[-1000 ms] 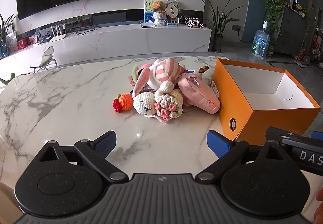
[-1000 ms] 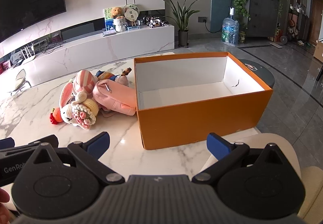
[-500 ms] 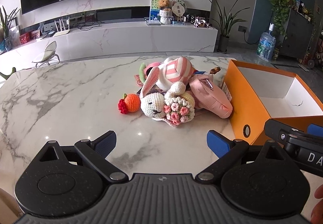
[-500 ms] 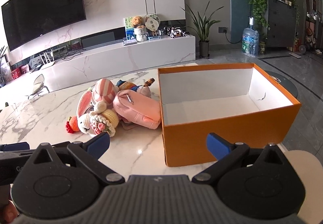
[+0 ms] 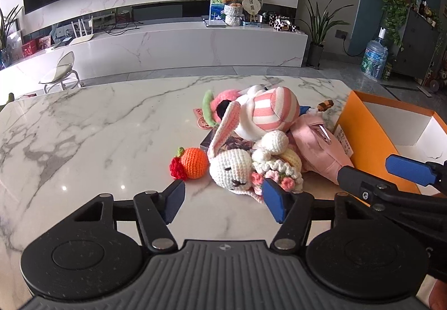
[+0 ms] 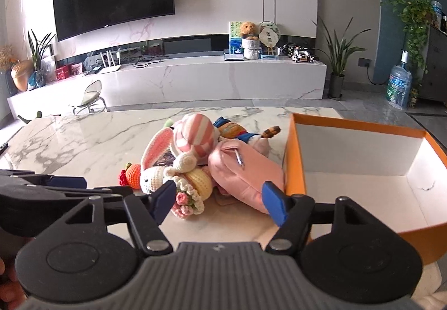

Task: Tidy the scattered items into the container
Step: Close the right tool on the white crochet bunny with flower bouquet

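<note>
Both grippers, left gripper [image 5: 223, 202] and right gripper [image 6: 219, 205], have advanced on the toy pile [image 5: 251, 148], jaws just narrowing yet empty; approach step, next grasp a toy, box [image 6: 363, 184] at three o'clock.

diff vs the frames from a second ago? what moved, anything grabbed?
Both grippers advanced toward the toy pile and their jaws have just been closing partway. The left gripper now frames the crochet bunny; the right gripper frames the pink pouch. Neither grips anything yet. Toys and the empty orange box stayed put.
</note>
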